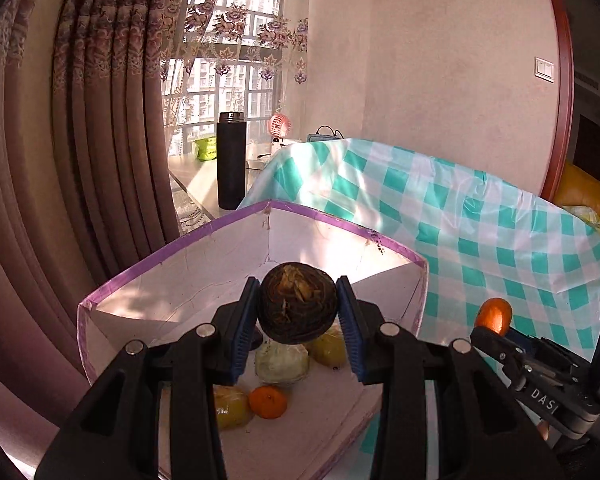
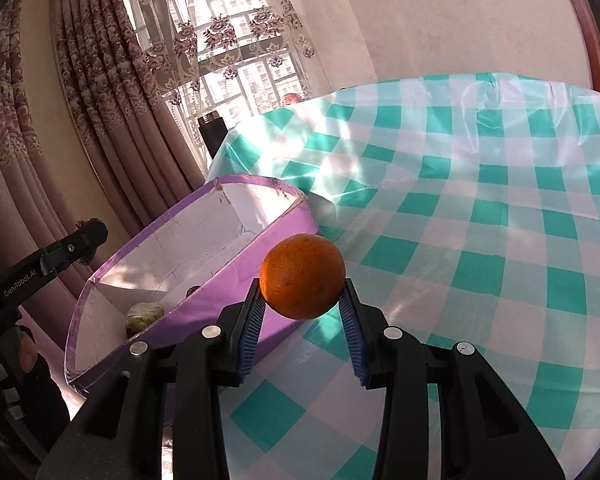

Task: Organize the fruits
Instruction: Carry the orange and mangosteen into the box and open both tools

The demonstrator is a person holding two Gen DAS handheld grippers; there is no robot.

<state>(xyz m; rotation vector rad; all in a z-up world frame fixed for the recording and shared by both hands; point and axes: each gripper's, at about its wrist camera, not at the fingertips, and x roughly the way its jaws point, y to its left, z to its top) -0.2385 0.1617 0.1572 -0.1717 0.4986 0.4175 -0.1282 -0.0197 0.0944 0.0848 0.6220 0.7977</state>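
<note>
Jaws, left: the left gripper (image 1: 298, 312) is clamped on a dark brown, wrinkled round fruit (image 1: 298, 304), a blue pad pressed to each side of it.
Jaws, right: the right gripper (image 2: 303, 300) grips an orange (image 2: 302, 276) between its blue pads, near the fingertips.
Left view only: this view looks down into the purple-edged box (image 1: 220, 236) and shows the white floor and what lies on it; the right gripper and its orange appear at the right edge, beside the box. A black flask (image 1: 231, 160), a small pink fan (image 1: 279, 125) and a green packet (image 1: 206, 149) stand on the sill by the window.
Right view only: the box's purple outer wall shows, and the wide spread of the green-and-white checked tablecloth (image 2: 480, 220); the left gripper's black arm comes in from the left edge, over the box's far side.
Box contents: a small orange fruit (image 1: 268, 401), a pale green wrapped fruit (image 1: 282, 362) and two yellowish ones (image 1: 230, 406), lying close together on the floor of the box.
Dark fruit's place: held in the air above the box's open top.
Orange's place: held above the tablecloth, just outside the box's near wall.
Pose: both grippers point forward and slope downward, side by side.
</note>
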